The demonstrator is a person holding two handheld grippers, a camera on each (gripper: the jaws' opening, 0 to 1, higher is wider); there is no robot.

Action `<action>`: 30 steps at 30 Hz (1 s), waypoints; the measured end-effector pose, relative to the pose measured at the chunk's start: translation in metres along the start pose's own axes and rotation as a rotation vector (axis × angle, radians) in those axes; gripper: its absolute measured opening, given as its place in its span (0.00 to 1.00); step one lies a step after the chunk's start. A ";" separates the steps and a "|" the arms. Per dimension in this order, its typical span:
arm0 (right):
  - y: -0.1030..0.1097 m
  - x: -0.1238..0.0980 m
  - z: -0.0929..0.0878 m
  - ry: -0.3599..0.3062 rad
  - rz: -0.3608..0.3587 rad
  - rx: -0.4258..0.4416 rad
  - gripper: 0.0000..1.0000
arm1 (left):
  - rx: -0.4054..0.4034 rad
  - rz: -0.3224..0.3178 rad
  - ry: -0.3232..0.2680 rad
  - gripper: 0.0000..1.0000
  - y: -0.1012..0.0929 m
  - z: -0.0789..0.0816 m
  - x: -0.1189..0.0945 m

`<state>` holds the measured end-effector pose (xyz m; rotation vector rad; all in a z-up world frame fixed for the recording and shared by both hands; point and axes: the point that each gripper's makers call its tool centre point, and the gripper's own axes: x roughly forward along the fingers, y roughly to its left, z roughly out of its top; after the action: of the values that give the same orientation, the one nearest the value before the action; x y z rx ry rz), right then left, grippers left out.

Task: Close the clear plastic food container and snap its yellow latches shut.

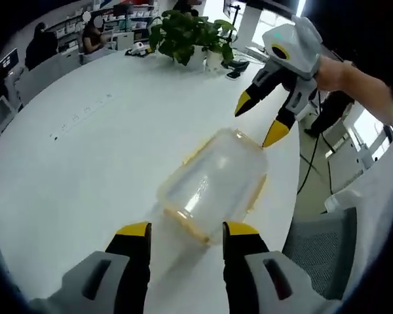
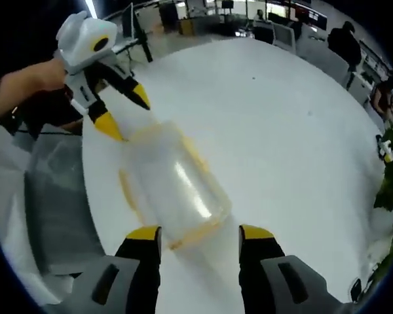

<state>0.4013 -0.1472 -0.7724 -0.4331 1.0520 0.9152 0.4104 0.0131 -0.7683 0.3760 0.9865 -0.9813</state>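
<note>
The clear plastic container (image 1: pixel 213 184) with yellow latches (image 1: pixel 183 222) lies flat on the white table, just ahead of the left gripper's parted jaws, its far end right under the right gripper's jaw tips.

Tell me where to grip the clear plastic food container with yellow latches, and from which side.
Grip the clear plastic food container across its short ends, one gripper from each, probably best: the left gripper and right gripper already face opposite ends, jaws open, and yellow latches run along the long sides.
</note>
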 end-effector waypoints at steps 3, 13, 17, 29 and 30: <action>0.001 0.002 0.002 0.008 0.003 -0.035 0.45 | 0.010 -0.005 -0.002 0.43 -0.002 0.002 -0.001; 0.006 0.002 0.011 0.014 0.029 -0.120 0.44 | 0.114 -0.011 0.000 0.41 -0.004 0.012 -0.002; 0.007 0.003 0.011 0.024 0.034 -0.159 0.43 | 0.159 -0.017 -0.008 0.41 -0.006 0.018 -0.002; 0.012 0.007 0.017 0.031 0.053 -0.238 0.41 | 0.323 -0.069 0.009 0.37 -0.018 0.027 0.005; 0.013 0.008 0.017 0.032 0.056 -0.239 0.40 | 0.333 -0.071 0.011 0.36 -0.019 0.027 0.006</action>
<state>0.4019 -0.1245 -0.7699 -0.6211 0.9915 1.0920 0.4103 -0.0182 -0.7559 0.6266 0.8504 -1.2125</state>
